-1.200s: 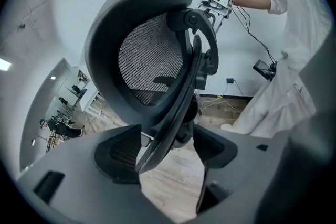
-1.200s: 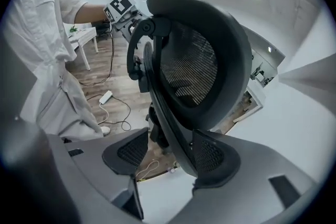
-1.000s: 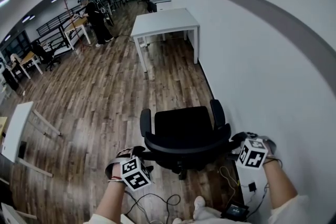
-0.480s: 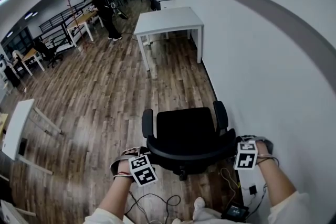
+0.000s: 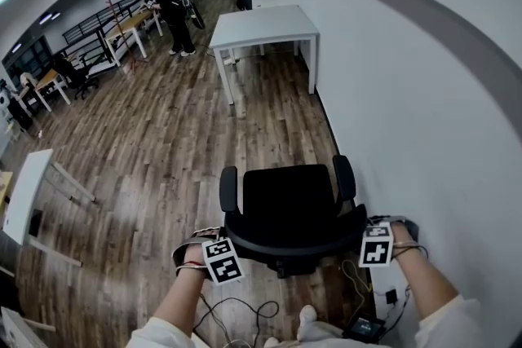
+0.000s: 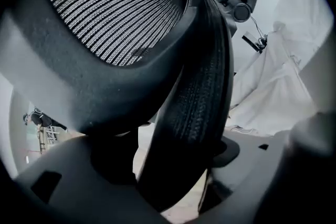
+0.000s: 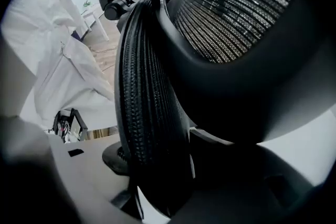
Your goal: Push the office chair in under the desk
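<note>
- Office chair (image 5: 289,208): it stands on the wood floor (image 5: 163,143) beside the white wall (image 5: 408,94), seat facing the desk (image 5: 263,27). It is well apart from the desk, with nothing between them.
- Backrest (image 6: 202,86): its ribbed side rim runs down between the jaws in each gripper view, with the mesh panel above.
- Left gripper (image 6: 178,178): the jaws stand wide, straddling the backrest's left edge. Floor shows in the gaps beside the rim, so I judge this no clamp yet.
- Right gripper (image 7: 163,181): it does the same on the right edge, jaws apart round the rim.
- Just changed: over the last second both grippers have sunk from the top of the backrest to lower on its sides and tipped to point downward. The chair itself has not rolled.
- Meaning: the hold is being set and the push has not begun.
</note>
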{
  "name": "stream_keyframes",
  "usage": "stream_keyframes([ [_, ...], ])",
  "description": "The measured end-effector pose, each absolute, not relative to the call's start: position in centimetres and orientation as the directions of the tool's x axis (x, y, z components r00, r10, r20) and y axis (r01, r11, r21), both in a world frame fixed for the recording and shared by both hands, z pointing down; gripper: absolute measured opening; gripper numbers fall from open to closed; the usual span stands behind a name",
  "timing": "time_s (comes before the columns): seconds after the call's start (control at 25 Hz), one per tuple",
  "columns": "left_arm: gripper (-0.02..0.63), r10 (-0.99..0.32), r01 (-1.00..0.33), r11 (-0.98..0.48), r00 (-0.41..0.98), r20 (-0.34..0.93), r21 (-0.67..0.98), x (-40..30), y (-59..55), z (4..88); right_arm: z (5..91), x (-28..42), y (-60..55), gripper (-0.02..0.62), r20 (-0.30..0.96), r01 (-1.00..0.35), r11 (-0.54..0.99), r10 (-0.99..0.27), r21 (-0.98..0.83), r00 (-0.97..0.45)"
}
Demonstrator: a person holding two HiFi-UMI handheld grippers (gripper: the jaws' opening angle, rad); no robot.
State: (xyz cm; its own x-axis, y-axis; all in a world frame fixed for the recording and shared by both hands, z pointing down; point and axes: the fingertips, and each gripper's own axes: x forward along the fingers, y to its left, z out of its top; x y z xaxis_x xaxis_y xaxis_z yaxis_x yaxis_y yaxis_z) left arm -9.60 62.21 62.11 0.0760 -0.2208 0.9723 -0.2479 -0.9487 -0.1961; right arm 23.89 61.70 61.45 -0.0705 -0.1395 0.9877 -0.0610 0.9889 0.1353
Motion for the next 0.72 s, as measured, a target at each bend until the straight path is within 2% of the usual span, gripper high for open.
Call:
stream_keyframes([
  [0.24,0.334,-0.180,-0.229,-0.960,0.068,0.981,-0.160,-9.6,62.3,62.4,61.1,23.8,61.3,0.244,0.987,-0.041,0.989,-0.144,0.142,-0.069],
  [0.6,0.333,-0.193,-0.222,-0.959,0.059,0.980,-0.175,-9.9,61.3,62.5,60.4,22.9,60.2,0.235,0.984,-0.019,0.988,-0.152,0.151,-0.090],
  [0.72,0.309,-0.171,-0.203,-0.966,0.033,0.985,-0.161,-10.0,61.2,62.6,60.5,23.1,59.8,0.233,0.984,-0.017,0.988,-0.156,0.156,-0.089],
])
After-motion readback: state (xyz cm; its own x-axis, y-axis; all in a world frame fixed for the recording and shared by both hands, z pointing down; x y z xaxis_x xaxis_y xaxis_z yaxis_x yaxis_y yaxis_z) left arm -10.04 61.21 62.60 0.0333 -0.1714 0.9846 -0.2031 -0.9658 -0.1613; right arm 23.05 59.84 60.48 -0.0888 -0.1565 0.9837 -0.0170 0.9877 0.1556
